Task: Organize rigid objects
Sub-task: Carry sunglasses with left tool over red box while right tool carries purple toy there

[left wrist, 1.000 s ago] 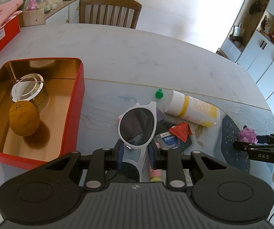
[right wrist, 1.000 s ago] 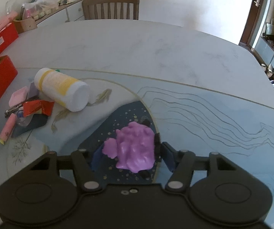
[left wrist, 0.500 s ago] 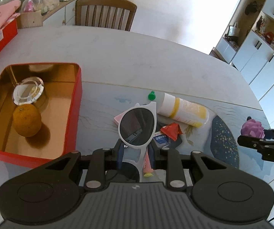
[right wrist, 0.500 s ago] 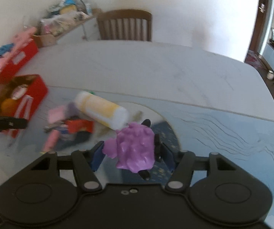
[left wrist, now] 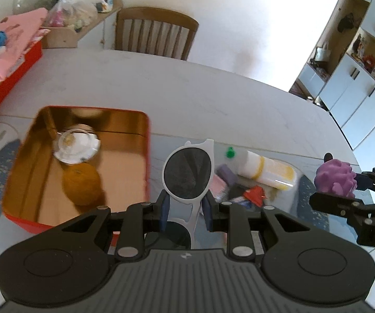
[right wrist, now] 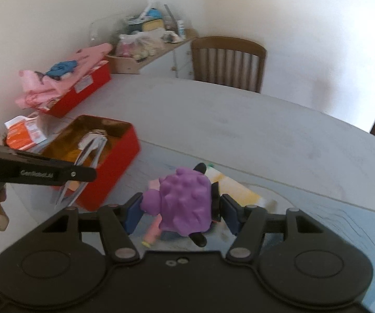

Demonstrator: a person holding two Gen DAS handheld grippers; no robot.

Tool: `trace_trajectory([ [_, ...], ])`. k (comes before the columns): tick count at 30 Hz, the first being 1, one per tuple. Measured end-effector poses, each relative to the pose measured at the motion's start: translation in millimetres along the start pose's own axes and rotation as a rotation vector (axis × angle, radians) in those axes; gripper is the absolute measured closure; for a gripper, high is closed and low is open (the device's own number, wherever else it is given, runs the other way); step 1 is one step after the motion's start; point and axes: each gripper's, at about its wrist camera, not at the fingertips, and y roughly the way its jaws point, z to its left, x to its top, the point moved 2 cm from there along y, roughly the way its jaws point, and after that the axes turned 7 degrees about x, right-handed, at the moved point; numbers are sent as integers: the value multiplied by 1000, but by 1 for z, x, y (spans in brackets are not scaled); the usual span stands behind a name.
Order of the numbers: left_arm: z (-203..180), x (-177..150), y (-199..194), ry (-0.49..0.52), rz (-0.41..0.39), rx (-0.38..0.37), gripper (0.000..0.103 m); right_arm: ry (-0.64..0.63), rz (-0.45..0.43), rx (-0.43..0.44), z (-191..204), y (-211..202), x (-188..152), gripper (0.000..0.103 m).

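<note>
Left gripper (left wrist: 185, 208) is clamping sunglasses (left wrist: 187, 174) and right gripper (right wrist: 181, 212) is pinching purple toy (right wrist: 185, 203), both held clear of the table, likely bound for the red tin (left wrist: 147, 156) at left.

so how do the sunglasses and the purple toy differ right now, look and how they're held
The sunglasses are flat, white-framed with dark lenses; the purple toy is a bumpy, rounded lump. The left gripper pinches the sunglasses with narrow jaws at the bridge; the right gripper spans the toy's body with wider jaws. Both are held clear of the table, neither yet in the red tin.
</note>
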Motion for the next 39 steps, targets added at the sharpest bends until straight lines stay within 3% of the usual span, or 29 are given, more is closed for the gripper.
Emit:
trace_trajectory([
  [19,132,25,14,-76,17,91,77,-121,32,38,100,79,45,41],
  [29,146,55,46,-45,36,104,77,-209,69,-7,124,142,65,41],
  [39,147,66,82,-8,88,94,77,-286,119,8,132,192,80,41],
])
